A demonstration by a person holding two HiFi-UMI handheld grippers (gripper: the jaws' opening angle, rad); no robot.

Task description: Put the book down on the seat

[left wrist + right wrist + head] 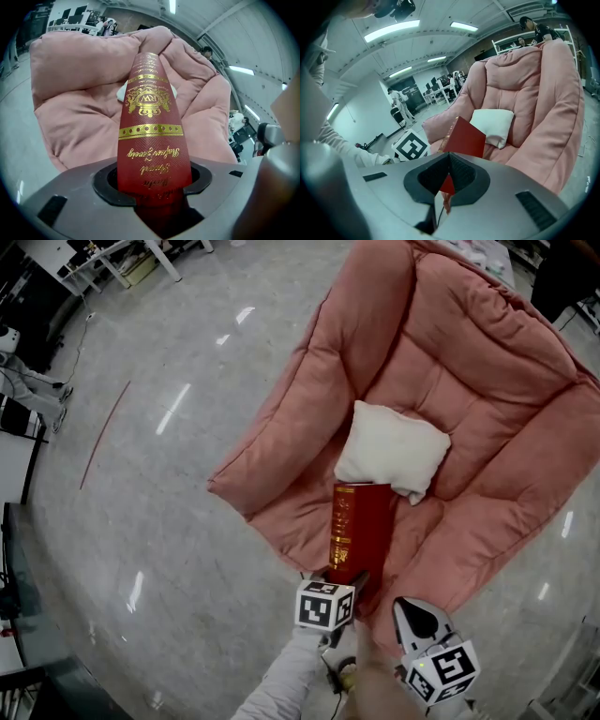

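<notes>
A red book (361, 531) with gold print on its spine stands on end over the front of the seat of a big pink padded chair (469, 352). My left gripper (347, 582) is shut on the book's lower end. In the left gripper view the spine (152, 131) rises straight up from between the jaws toward the chair's back (75, 70). A white pillow (394, 448) lies on the seat just beyond the book. My right gripper (412, 615) hangs beside the left one, to its right, shut and holding nothing. Its view shows the book (464, 138) ahead of its closed jaws.
Shiny grey floor (141, 474) surrounds the chair. Desks and white frames (103, 263) stand at the far upper left. In the right gripper view people (401, 103) stand far back in the room, and the left gripper's marker cube (411, 146) shows at the left.
</notes>
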